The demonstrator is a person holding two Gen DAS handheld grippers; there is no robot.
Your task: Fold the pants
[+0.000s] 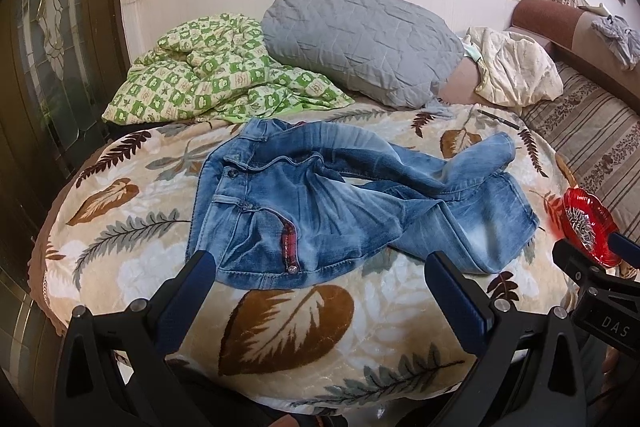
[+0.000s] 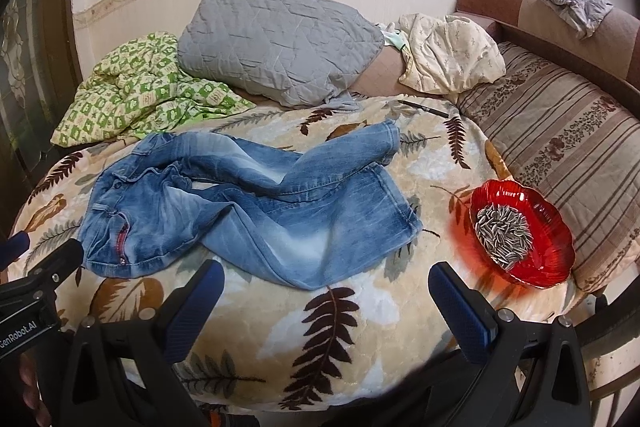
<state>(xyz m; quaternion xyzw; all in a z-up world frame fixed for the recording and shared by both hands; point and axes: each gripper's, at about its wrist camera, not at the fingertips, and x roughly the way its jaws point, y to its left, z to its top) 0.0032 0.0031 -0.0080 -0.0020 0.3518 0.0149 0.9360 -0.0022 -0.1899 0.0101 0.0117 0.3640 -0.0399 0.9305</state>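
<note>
A pair of light blue jeans (image 1: 320, 203) lies crumpled on the leaf-patterned blanket (image 1: 288, 331), waist to the left, legs crossed and running right. The jeans also show in the right wrist view (image 2: 248, 211). My left gripper (image 1: 320, 267) is open and empty, hovering near the front edge of the bed just in front of the waist. My right gripper (image 2: 326, 271) is open and empty, just in front of the leg ends. The right gripper shows at the right edge of the left wrist view (image 1: 596, 267).
A red glass dish of sunflower seeds (image 2: 520, 231) sits on the blanket right of the jeans. A green checked quilt (image 1: 208, 79), a grey pillow (image 1: 356, 39) and a cream pillow (image 1: 516, 67) lie behind. A pen (image 2: 424, 108) lies at the back. A striped cushion (image 2: 568, 155) borders the right.
</note>
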